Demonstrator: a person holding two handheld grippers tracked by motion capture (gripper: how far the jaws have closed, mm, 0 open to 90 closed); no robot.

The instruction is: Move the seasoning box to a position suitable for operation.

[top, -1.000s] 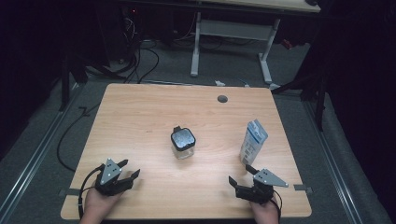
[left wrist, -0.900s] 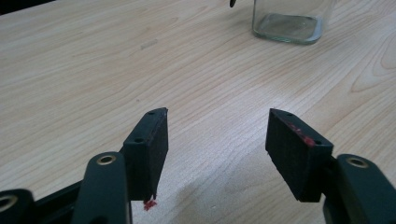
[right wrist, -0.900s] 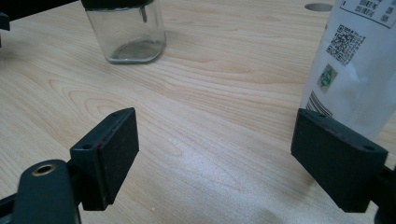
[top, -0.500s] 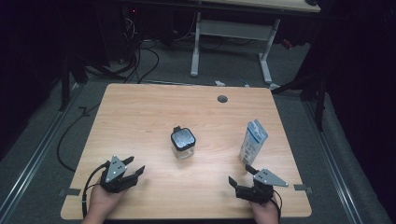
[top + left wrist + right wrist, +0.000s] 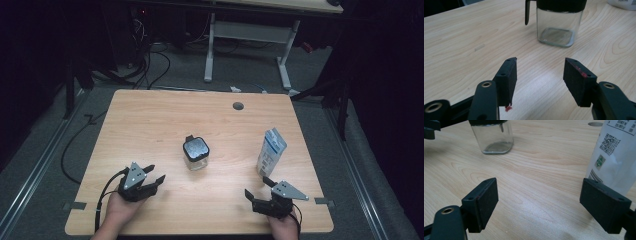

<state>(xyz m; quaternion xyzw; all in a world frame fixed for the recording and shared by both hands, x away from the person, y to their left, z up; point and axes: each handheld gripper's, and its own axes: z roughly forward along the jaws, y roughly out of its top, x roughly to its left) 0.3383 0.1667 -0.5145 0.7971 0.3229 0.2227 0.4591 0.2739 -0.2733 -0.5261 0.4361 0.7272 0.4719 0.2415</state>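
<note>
Light wood worktop [image 5: 150,125], round cable hole [image 5: 238,106] near far edge; glass jar [image 5: 196,155] with black lid at centre, white carton [image 5: 270,152] upright toward the right

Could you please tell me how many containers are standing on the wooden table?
2: a clear square glass jar with a black lid near the table's middle, and a white upright pouch with blue print at its right side.

The bench [image 5: 150,125] is evenly lit from above while its surroundings sink into darkness. In both gripper views, a pale sheen glares off the wood and the near jaws blur softly.
</note>
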